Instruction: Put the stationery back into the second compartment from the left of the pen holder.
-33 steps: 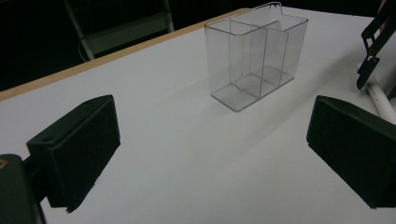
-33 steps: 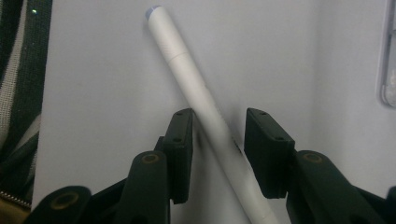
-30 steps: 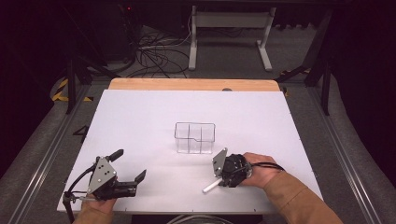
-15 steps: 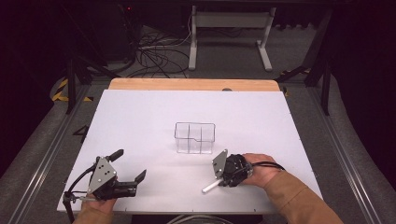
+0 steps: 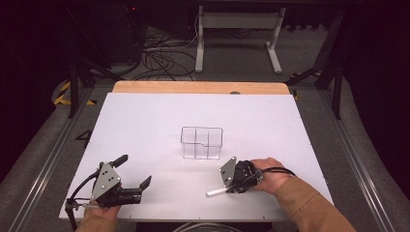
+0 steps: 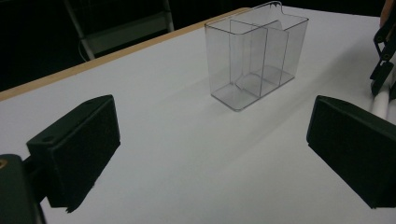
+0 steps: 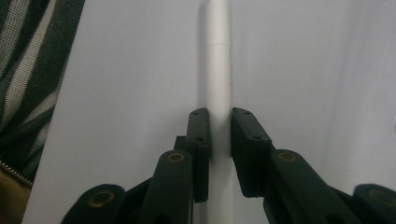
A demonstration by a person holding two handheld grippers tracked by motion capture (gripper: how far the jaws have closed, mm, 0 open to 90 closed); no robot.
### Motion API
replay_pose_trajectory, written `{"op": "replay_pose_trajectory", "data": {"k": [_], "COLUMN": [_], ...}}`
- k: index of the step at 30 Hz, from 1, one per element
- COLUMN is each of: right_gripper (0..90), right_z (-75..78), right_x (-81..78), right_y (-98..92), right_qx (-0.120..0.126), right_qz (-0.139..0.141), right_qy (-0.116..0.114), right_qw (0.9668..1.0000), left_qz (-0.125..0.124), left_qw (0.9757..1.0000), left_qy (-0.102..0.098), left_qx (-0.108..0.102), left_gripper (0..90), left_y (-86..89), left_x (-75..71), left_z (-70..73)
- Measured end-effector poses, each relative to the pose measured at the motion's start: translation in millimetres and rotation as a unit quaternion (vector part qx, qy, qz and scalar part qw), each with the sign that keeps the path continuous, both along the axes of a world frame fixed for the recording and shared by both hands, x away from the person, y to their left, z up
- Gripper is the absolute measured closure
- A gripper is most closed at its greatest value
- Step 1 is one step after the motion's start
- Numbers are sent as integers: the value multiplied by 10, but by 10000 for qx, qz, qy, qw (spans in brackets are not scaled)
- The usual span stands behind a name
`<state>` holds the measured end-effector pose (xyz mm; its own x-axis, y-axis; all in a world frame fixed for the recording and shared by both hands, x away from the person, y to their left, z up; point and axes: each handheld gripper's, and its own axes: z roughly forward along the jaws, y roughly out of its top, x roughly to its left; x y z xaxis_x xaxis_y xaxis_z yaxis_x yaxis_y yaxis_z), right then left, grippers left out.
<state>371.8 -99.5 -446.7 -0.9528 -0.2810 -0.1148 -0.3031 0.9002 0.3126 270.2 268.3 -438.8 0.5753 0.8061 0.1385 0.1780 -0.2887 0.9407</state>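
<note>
A white pen (image 5: 216, 192) (image 7: 218, 70) lies flat on the white table top (image 5: 145, 125) near its front edge. My right gripper (image 5: 228, 189) (image 7: 219, 122) reaches down over it. Its jaws have just been closing, and both pads now press on the pen's barrel. My left gripper (image 5: 135, 170) (image 6: 210, 140) rests at the front left, open wide with nothing between its fingers. A clear plastic box (image 5: 202, 142) (image 6: 256, 56) with dividers stands upright in the middle of the table. It is empty and sits just beyond the right gripper.
A wooden strip (image 5: 198, 87) runs along the table's far edge. Beyond it are a desk frame (image 5: 237, 29) and cables on the floor. The left gripper view catches the right gripper (image 6: 385, 60) and the pen (image 6: 380, 102) at its right edge.
</note>
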Motion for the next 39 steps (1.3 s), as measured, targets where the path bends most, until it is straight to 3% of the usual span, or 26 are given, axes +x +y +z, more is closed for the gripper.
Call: {"op": "replay_pose_trajectory", "data": {"k": [3,6,13,20,28,39], "right_gripper": [784,785,785,784,784,784], "right_z": [11,39,213,369,516,682], "right_x": [-6,-9,-20,-32,-36,-30], "right_y": [0,-7,-48,-97,-144,-193], "right_qx": [-54,48,493,1035,1574,2327], "right_qz": [35,13,-85,-218,-471,-832], "right_qy": [-37,-42,-98,-110,-168,-215], "right_qw": [10000,10000,9987,9943,9863,9687], "left_qz": [1,2,2,3,6,2], "left_qw": [10000,10000,10000,10000,10000,10000], "left_qy": [1,-2,-1,-3,-3,-6], "left_qx": [6,0,2,0,-10,-17], "left_gripper": [35,35,36,36,36,36], "left_y": [0,0,0,-1,1,2], "left_x": [1,-1,-1,0,1,3], "left_z": [-1,0,1,1,1,2]}}
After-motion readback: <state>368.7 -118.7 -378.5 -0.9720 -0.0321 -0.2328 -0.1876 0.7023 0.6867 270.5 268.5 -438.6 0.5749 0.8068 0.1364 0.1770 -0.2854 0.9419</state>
